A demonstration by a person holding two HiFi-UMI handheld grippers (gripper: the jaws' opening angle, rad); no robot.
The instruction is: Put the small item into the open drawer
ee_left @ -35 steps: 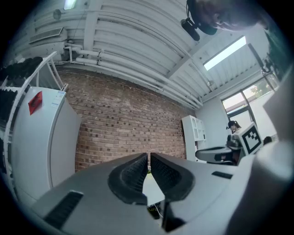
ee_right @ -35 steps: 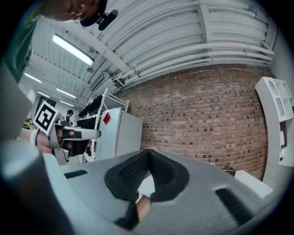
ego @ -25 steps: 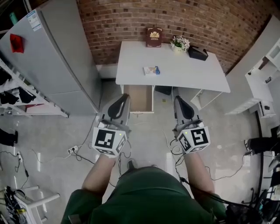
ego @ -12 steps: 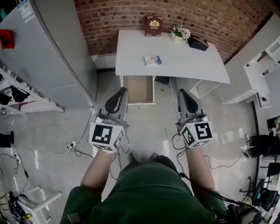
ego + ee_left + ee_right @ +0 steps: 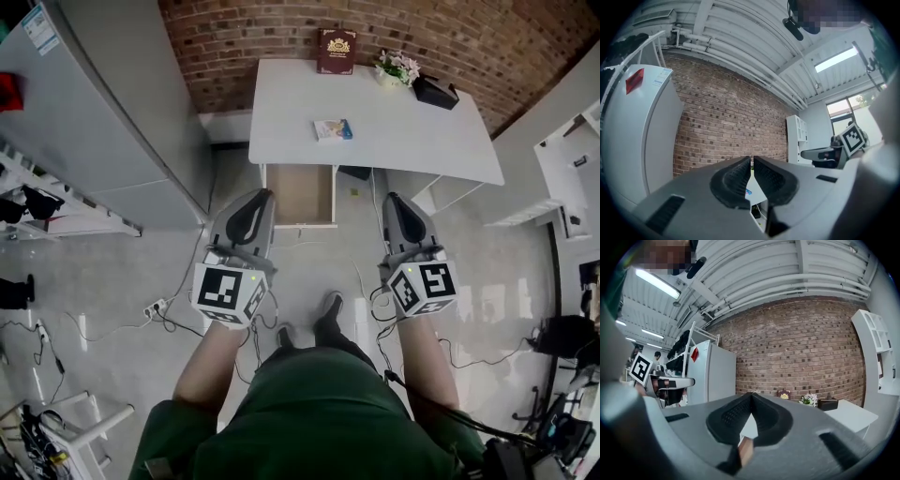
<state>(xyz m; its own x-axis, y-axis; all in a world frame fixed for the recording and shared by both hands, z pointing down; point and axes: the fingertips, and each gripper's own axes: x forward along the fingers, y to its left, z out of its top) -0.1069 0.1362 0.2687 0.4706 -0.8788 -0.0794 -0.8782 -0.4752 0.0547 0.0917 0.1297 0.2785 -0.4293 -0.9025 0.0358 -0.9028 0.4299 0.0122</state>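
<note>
Behind the small item (image 5: 332, 130) stand book (image 5: 336, 51), flowers (image 5: 397, 67), black box (image 5: 436, 92).

A test lab furnished like a home: brick wall (image 5: 262, 28), white table (image 5: 412, 141), grey fridge (image 5: 103, 112) and white shelving (image 5: 874, 348), yet cables (image 5: 155, 309) trail over the bare floor (image 5: 141, 272) (pipes (image 5: 740, 51) and strip lights (image 5: 836, 60) run overhead)

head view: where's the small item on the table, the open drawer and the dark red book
small item (image 5: 332, 130), head view, middle of its top face
open drawer (image 5: 300, 192), head view, bare wooden bottom
dark red book (image 5: 336, 51), head view, middle of its cover
</note>
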